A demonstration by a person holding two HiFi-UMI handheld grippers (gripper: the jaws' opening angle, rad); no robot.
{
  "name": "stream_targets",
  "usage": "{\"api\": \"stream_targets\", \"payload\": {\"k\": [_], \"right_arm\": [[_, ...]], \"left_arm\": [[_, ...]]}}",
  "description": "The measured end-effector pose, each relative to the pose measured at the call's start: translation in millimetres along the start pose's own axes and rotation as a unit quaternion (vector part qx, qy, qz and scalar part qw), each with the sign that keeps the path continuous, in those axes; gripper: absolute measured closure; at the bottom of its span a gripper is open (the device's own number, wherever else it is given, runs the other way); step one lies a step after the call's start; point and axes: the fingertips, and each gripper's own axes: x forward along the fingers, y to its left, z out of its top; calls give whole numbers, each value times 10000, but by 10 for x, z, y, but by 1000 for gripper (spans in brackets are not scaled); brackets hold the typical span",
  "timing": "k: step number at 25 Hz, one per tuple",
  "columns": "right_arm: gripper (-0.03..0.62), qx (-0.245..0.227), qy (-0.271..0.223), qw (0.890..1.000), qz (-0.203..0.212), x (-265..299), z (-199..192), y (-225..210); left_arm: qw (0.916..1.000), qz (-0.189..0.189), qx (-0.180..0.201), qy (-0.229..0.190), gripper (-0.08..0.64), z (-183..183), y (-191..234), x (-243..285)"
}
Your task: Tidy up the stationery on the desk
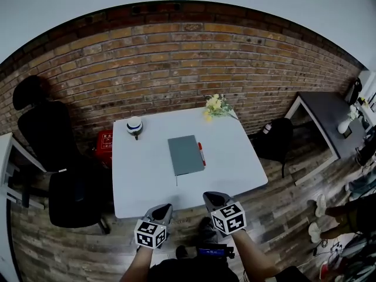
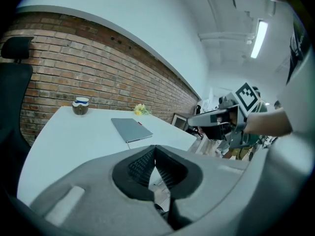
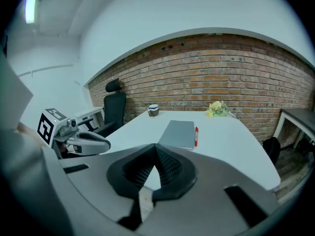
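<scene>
Head view: left tongs [image 1: 167, 207] and right tongs [image 1: 211, 196] closed, empty, short of notebook [image 1: 185, 154] and red pen [image 1: 201, 154].

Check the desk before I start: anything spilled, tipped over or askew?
Nothing stands out. The notebook lies flat and closed in the middle, the red pen beside its right edge, the cup upright at the back left, the flowers lying at the back edge. No spill shows on the desk.
</scene>
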Motion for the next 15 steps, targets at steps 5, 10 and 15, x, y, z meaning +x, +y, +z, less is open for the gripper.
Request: {"api": "stream_targets", "payload": {"k": [5,10,15], "right_arm": [[583,93,-37,9999,-126,-123,-102,69],[583,120,-53,9997,-213,-207,-159,107],[583,113,-66,9996,-261,-257,-161,109]], "left_arm": [[9998,-151,96,93,548,-74,-90,-89],[9995,-245,162,131,548,-113,-156,-144],[9992,-304,201,157,548,-118,-207,-152]]}}
